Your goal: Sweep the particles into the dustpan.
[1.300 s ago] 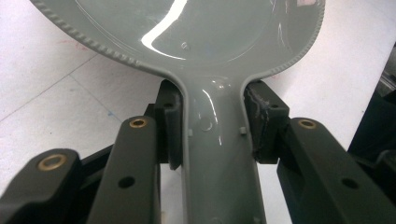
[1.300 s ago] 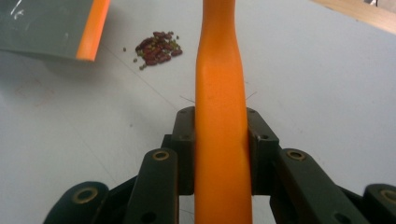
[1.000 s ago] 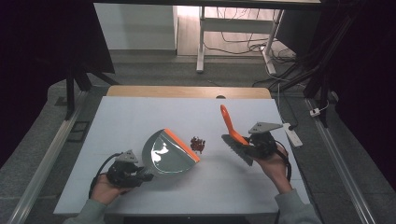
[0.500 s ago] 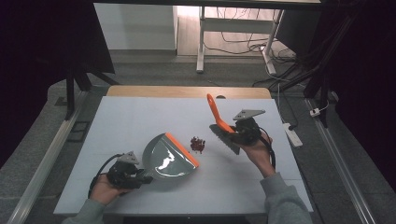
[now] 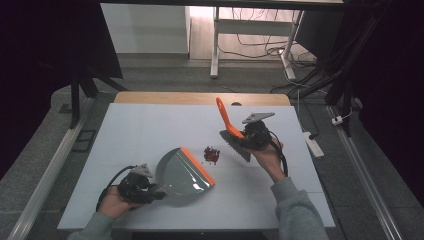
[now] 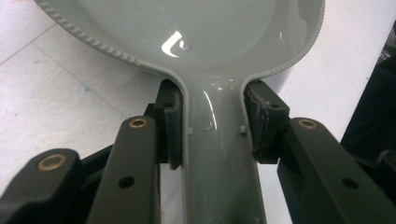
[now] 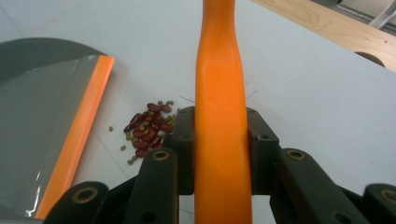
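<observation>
beans (image 5: pixel 211 154) just left of brush (image 5: pixel 231 131), right gripper (image 5: pixel 250 137) clamps brush

The table (image 5: pixel 150 125) is evenly lit amid dark surroundings, with glare on the dustpan (image 6: pixel 177 42).

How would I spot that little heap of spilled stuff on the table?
Start at the white table and look near its middle, between the grey dustpan and the brush. The heap of beans lies just beyond the dustpan's orange lip: small, dark red and loose, unlike either tool.
</observation>
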`<action>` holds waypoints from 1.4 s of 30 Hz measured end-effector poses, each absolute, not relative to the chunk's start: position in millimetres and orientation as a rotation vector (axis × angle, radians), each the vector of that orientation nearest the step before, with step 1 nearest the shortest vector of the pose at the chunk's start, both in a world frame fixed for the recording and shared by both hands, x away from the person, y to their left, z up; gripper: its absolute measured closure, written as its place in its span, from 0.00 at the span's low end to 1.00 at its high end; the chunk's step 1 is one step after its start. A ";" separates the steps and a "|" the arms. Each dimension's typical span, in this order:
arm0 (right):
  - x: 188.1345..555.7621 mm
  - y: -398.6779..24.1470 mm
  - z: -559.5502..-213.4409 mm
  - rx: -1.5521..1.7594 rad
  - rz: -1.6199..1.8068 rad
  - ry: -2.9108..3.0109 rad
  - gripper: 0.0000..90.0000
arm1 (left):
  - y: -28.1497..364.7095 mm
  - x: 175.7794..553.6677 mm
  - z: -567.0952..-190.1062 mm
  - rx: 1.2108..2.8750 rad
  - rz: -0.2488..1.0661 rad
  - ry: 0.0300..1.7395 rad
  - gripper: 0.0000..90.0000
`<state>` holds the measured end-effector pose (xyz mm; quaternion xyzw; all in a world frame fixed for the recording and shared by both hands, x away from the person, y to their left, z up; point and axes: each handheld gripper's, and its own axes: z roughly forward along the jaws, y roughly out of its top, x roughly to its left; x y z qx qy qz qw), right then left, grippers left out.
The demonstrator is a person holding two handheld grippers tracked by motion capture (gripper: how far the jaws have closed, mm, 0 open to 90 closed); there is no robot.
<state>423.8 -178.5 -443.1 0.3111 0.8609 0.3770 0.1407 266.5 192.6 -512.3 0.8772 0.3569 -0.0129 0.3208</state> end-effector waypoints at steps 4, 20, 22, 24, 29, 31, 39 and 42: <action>432.5 -171.5 -445.2 0.906 1.080 2.488 0.78 | 191.9 267.9 -512.8 2.302 -0.046 0.936 0.68; 458.3 -140.2 -455.8 0.912 1.002 2.516 0.78 | 189.9 271.6 -515.3 2.310 -0.076 0.936 0.68; 459.6 -138.0 -456.8 0.912 0.996 2.517 0.78 | 189.7 271.6 -515.2 2.310 -0.078 0.935 0.68; 460.7 -135.7 -458.2 0.916 0.988 2.519 0.78 | 189.7 271.5 -515.2 2.310 -0.079 0.930 0.68; 463.9 -129.6 -463.6 0.912 0.960 2.538 0.78 | 189.6 271.9 -515.3 2.309 -0.083 0.931 0.68; 465.1 -127.4 -465.2 0.904 0.949 2.545 0.78 | 189.6 272.0 -515.2 2.309 -0.084 0.931 0.68; 466.4 -118.7 -471.8 0.882 0.915 2.571 0.78 | 188.7 273.4 -515.9 2.306 -0.100 0.930 0.68; 468.3 -116.9 -474.4 0.884 0.909 2.576 0.78 | 188.3 273.9 -516.1 2.305 -0.103 0.929 0.68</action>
